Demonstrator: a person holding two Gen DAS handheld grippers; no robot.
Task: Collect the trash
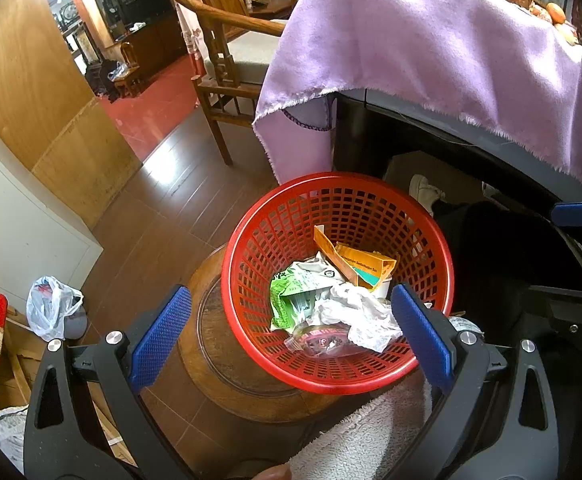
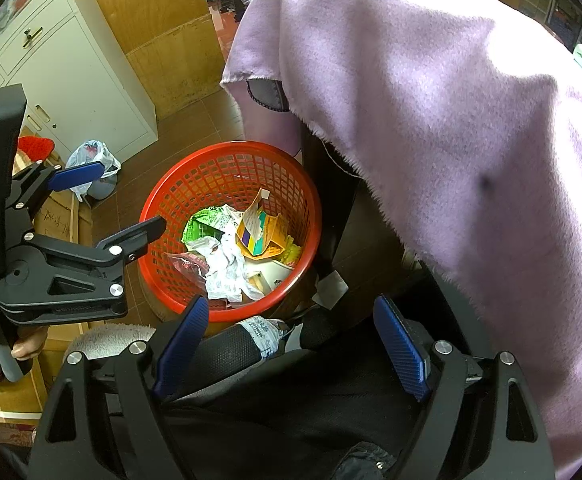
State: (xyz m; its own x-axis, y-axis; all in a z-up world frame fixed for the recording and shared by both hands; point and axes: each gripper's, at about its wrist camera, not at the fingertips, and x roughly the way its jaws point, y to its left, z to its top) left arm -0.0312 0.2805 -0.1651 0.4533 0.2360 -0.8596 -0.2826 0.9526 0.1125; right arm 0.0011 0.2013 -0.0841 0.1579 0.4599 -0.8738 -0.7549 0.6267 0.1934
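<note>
A red mesh basket (image 1: 251, 256) is seen standing on a round wooden stool (image 1: 227, 376) on the floor, beside a table draped in a lilac cloth (image 1: 431, 60). Inside it, trash is piled: a green wrapper (image 1: 295, 292), crumpled white paper (image 1: 355, 312), an orange carton (image 1: 363, 264) and a clear plastic container (image 1: 319, 340). The left gripper (image 1: 291, 332) is held above the basket with its jaws wide apart and nothing between them; the right gripper (image 2: 291, 348) is likewise spread open and empty, nearer than the basket's rim.
</note>
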